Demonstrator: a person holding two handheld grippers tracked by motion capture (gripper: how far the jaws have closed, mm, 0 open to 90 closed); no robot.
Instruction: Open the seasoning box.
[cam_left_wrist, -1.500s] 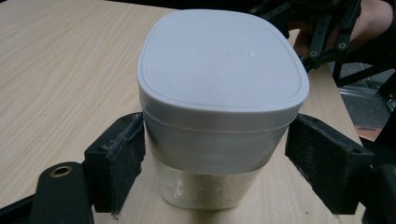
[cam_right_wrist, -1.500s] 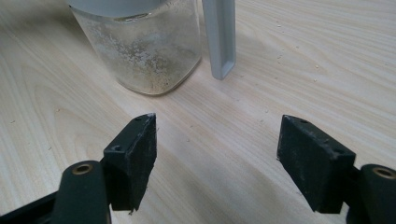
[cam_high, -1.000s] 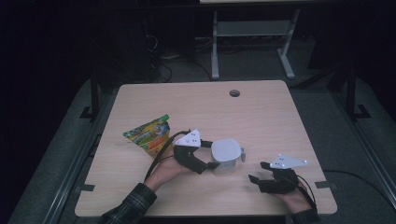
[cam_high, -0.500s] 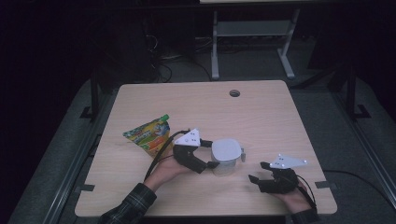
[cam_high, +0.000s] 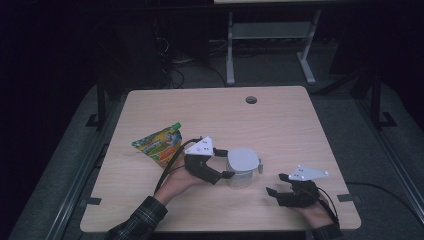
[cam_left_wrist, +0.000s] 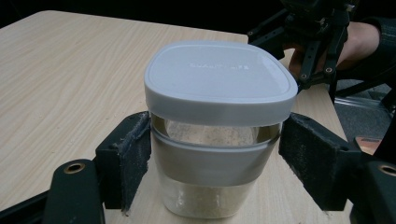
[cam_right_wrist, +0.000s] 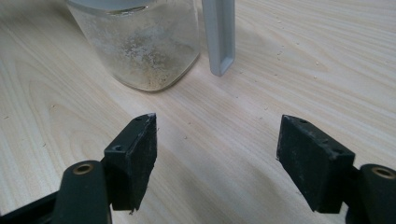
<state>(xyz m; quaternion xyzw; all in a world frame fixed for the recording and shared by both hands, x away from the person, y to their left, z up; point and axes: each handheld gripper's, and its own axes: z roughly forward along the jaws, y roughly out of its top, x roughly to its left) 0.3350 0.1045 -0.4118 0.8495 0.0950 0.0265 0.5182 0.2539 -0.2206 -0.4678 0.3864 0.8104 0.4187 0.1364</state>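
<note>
A clear glass jar (cam_high: 241, 167) with a grey lid and grey band stands near the table's front middle. In the left gripper view the jar (cam_left_wrist: 217, 140) sits between the jaws of my left gripper (cam_left_wrist: 215, 158). The jaws have just been closing, and both pads lie against its sides. In the high view the left gripper (cam_high: 229, 163) reaches the jar from its left. My right gripper (cam_high: 276, 184) rests on the table to the jar's right, open with nothing between its jaws. From the right gripper (cam_right_wrist: 217, 154) the jar (cam_right_wrist: 140, 46) and its grey lid strap (cam_right_wrist: 219, 32) stand a short way ahead.
A colourful food pouch (cam_high: 160, 142) with a green cap lies on the table (cam_high: 280, 125) left of the left hand. A round cable hole (cam_high: 251, 99) is near the far edge. The right gripper (cam_left_wrist: 308, 42) shows behind the jar in the left gripper view.
</note>
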